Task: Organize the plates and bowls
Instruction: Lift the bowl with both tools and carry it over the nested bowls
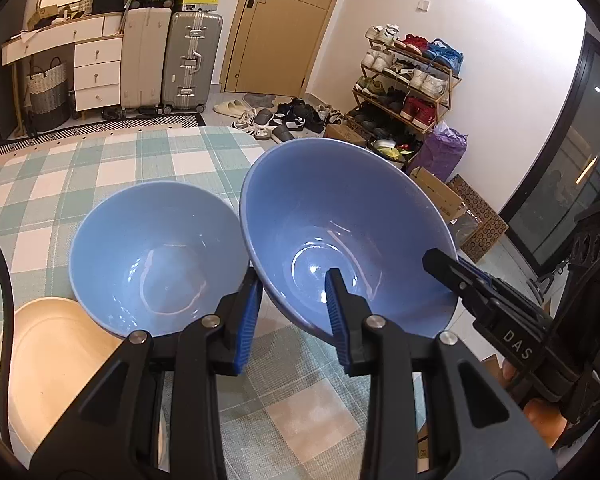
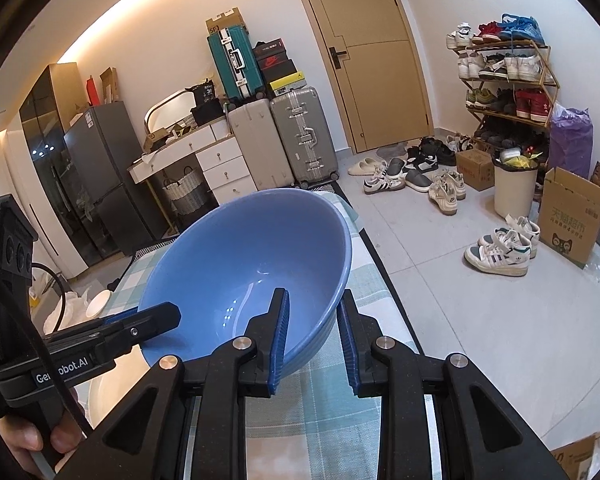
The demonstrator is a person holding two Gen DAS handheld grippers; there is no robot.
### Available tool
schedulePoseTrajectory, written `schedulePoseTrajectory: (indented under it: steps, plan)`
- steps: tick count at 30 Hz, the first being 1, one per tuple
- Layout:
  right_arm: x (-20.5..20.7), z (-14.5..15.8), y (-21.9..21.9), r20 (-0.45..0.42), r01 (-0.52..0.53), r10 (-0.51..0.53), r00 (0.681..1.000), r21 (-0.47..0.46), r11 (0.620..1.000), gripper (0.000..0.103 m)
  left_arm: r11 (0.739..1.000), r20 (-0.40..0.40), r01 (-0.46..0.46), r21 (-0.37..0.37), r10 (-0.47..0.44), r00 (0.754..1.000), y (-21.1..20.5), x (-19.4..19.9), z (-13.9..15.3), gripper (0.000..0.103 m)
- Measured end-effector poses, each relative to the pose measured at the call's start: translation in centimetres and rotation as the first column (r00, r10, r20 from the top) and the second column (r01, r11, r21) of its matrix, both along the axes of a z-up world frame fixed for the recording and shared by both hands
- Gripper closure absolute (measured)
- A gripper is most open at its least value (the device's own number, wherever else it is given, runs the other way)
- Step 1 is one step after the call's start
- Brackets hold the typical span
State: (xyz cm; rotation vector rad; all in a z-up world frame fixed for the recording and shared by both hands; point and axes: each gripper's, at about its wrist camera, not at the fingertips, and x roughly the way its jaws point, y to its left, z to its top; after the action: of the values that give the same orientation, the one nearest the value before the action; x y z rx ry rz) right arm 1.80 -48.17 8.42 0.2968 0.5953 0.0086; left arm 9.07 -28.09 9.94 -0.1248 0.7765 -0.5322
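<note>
A blue bowl (image 1: 340,220) hangs tilted above the checked table (image 1: 140,160), held from both sides. My left gripper (image 1: 294,284) is shut on its near rim, one pad inside and one outside. In the same view my right gripper (image 1: 448,268) clamps the bowl's right rim. In the right wrist view the same bowl (image 2: 244,256) sits in my right gripper (image 2: 314,300), and my left gripper (image 2: 160,318) bites its left rim. A second blue bowl (image 1: 156,256) rests upright on the cloth to the left. Next to it a cream plate (image 1: 52,360) lies flat.
The table's right edge (image 2: 376,256) drops to a tiled floor strewn with shoes (image 2: 500,248). A shoe rack (image 2: 508,80), cardboard boxes (image 2: 572,220) and suitcases (image 2: 300,140) stand beyond. A black cable (image 1: 2,280) curves over the plate's left side.
</note>
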Motion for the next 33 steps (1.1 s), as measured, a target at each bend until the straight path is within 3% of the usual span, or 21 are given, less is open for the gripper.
schedulePoseTrajectory:
  steps: [22,33]
  plan:
    - [1.2,2.1,5.0,0.004,-0.082,0.082,0.997,-0.031,0.996,0.078,0.997,0.02,-0.068,-0.04,0.069,0.997,7.2,-2.0,3.9,0.074]
    - [3.4,1.3,9.1,-0.025,-0.126,0.125,0.992,-0.005,0.992,0.078,0.991,0.005,-0.125,-0.038,0.126,0.992,11.4,-2.0,4.5,0.074]
